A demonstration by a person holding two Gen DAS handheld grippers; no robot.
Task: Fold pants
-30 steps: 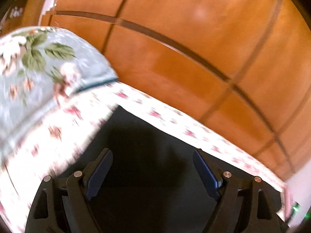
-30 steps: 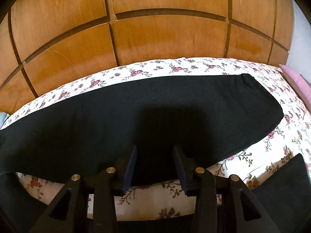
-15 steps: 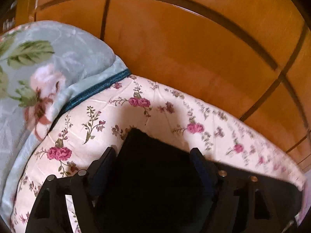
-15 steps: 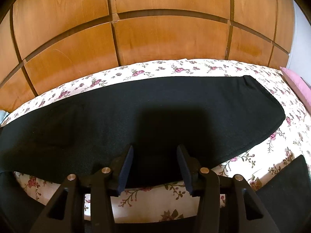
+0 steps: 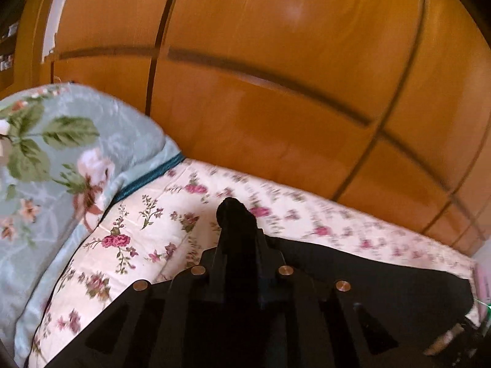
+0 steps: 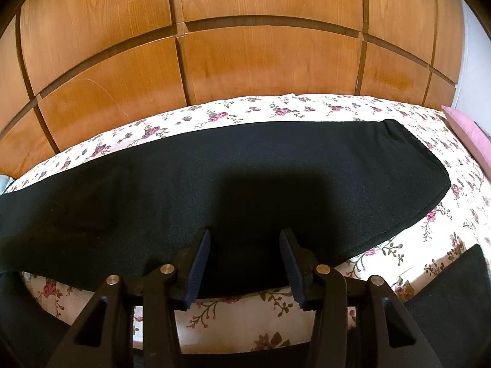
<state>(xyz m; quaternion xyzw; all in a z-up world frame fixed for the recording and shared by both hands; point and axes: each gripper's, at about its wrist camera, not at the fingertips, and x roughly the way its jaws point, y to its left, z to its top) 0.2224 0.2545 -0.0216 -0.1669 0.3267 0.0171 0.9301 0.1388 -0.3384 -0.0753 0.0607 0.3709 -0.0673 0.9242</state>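
Black pants lie stretched across a flowered bed sheet, waistband at the right. In the left wrist view the pants run off to the right. My left gripper is at their left end, its jaws closing, and a bunch of black cloth is pinched between the pads and sticks out past the tips. My right gripper hovers over the near edge of the pants at mid-length. It is open, with cloth below the pads and nothing pressed between them.
Wooden wardrobe panels rise right behind the bed's far edge. A pale green flowered blanket is heaped at the left end. A pink pillow lies at the far right. More black cloth shows at the near right corner.
The left jaws went from wide open over the pants' end to closed on it, and the end has come up off the sheet. The right gripper widened a little and stayed in place.
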